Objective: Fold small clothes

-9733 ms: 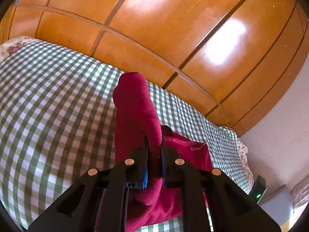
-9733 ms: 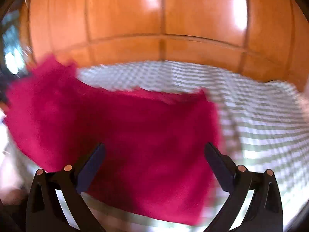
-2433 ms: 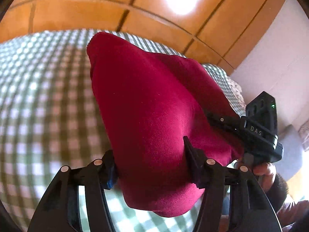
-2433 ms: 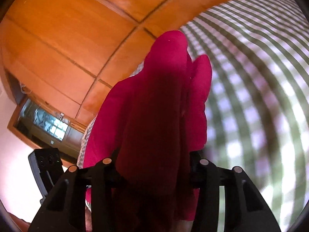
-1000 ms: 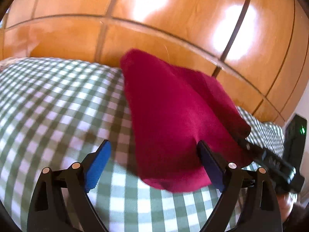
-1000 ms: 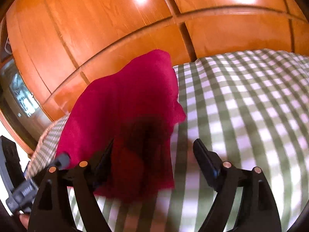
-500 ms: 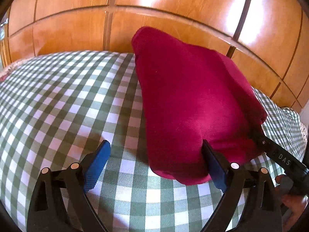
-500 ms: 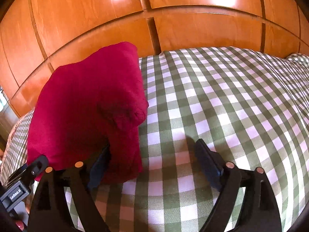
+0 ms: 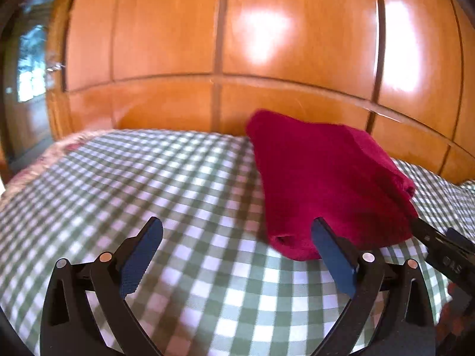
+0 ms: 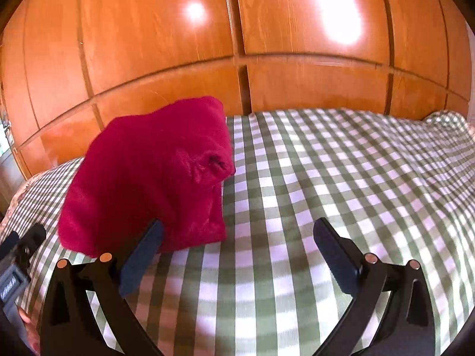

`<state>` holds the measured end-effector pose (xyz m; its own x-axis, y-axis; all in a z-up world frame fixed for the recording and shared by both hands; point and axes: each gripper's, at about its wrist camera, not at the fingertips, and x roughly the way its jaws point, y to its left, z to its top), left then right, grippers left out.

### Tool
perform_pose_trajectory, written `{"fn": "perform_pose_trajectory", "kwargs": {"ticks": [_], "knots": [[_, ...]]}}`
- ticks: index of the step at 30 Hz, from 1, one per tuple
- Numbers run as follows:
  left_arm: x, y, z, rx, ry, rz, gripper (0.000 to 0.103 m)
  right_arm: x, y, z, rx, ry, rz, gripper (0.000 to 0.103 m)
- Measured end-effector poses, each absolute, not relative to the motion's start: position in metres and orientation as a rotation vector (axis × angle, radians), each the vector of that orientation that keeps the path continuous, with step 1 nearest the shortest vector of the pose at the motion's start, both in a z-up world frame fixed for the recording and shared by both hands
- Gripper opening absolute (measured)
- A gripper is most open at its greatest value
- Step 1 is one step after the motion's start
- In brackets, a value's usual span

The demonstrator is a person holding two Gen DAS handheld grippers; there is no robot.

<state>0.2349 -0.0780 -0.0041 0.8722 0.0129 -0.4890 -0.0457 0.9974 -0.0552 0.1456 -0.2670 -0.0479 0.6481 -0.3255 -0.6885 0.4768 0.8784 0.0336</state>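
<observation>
A dark red folded garment (image 9: 326, 184) lies in a thick bundle on the green checked bedspread (image 9: 178, 192), near the wooden wall. My left gripper (image 9: 236, 227) hovers just in front of the bundle's left side; its jaws are opening and nothing is between them. In the right wrist view the same garment (image 10: 148, 178) sits to the left. My right gripper (image 10: 239, 225) is over bare bedspread (image 10: 341, 178) beside it, its jaws opening and holding nothing; its left finger overlaps the garment's near edge in the picture.
Glossy orange wooden panels (image 9: 267, 59) rise right behind the bed. The other gripper's black body shows at the right edge (image 9: 445, 255) of the left wrist view and at the left edge (image 10: 17, 255) of the right wrist view. Wrinkled bedspread stretches to the right (image 10: 415, 154).
Both grippers let go of the red garment, spread wider and drew back and up from it. The garment now rests on the bed by itself.
</observation>
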Motion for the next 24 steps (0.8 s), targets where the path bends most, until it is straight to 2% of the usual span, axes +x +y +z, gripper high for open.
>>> {"fn": "perform_pose_trajectory", "kwargs": {"ticks": [10,18,24], "knots": [[0.209,-0.077,0.007,-0.012,0.477,0.058,0.099,0.122,-0.233,-0.032,0.123,0.672,-0.445,0.101],[0.176,-0.088,0.015,0.072,0.323,0.095,0.099,0.106,-0.218,-0.023,0.059,0.599,-0.469,0.101],[0.171,-0.091,0.012,0.085,0.310,0.096,0.099,0.094,-0.211,-0.018,0.043,0.544,-0.480,0.101]]}}
